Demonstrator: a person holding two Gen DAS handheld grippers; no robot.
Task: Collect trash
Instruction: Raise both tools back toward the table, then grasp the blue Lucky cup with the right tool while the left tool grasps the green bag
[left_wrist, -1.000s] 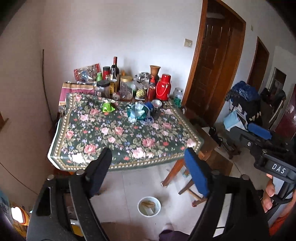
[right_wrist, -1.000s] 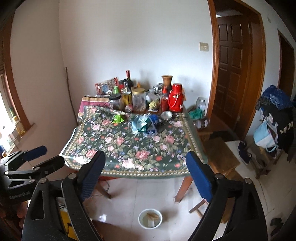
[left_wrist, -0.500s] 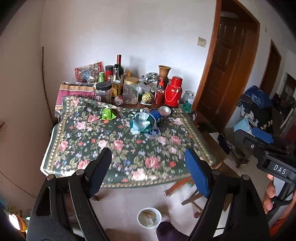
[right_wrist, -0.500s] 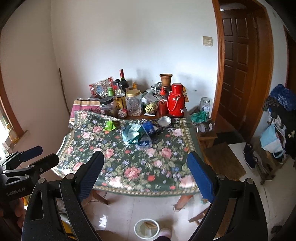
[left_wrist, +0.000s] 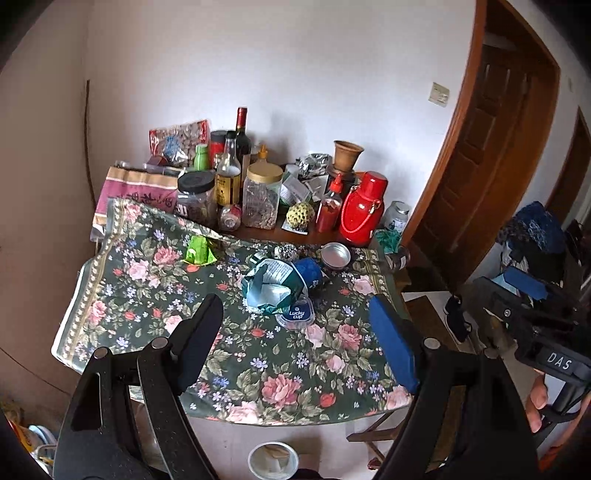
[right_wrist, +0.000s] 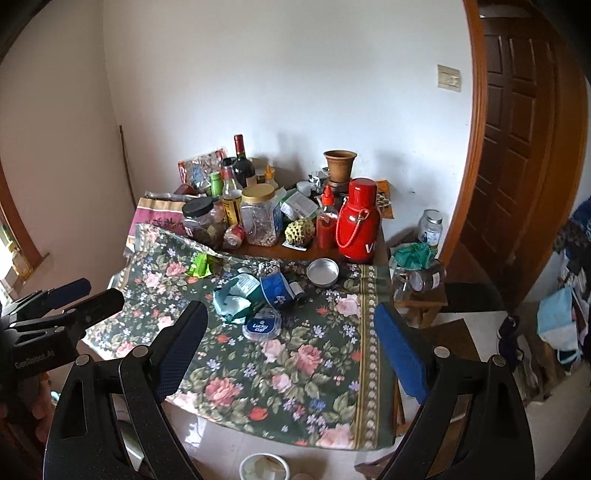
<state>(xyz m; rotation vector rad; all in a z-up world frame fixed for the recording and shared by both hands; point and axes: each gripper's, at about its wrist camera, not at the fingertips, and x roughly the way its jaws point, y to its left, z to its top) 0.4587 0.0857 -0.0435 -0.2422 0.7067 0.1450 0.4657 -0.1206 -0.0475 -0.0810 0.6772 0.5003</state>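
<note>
1. Left gripper (left_wrist: 295, 332): jaws spread wide and gripping nothing. It hangs above the near edge of the table, well short of the trash.
2. Right gripper (right_wrist: 291, 336): jaws likewise spread wide and unloaded, held above the near part of the table. In the left wrist view it appears at the right edge of the frame (left_wrist: 532, 306), off to the side of the table.
3. Table: covered by a dark green floral tablecloth (left_wrist: 258, 354) that hangs over the near edge.
4. Trash, main cluster: a crumpled teal-and-white wrapper (left_wrist: 269, 288) lies near the middle of the cloth. A blue paper cup (left_wrist: 309, 272) lies on its side, touching the wrapper. A clear lid printed "Lucky cup" (left_wrist: 298, 314) lies flat just in front of the wrapper, on the near side.
5. Trash, separate item: a crumpled green wrapper (left_wrist: 199, 252) lies on the cloth to the left of the cluster and apart from it.
6. A small round metal tin (left_wrist: 335, 254) sits open side up just behind the blue cup.
7. Back of table, along the wall: a red thermos (left_wrist: 364, 210), a red sauce bottle (left_wrist: 328, 208), a yellow-lidded jar (left_wrist: 263, 195), a dark wine bottle (left_wrist: 242, 138) and a clay pot (left_wrist: 347, 155) stand upright.
8. Floor: a white bucket (left_wrist: 272, 461) stands below the near edge of the table, between the left gripper's arms in that view.
</note>
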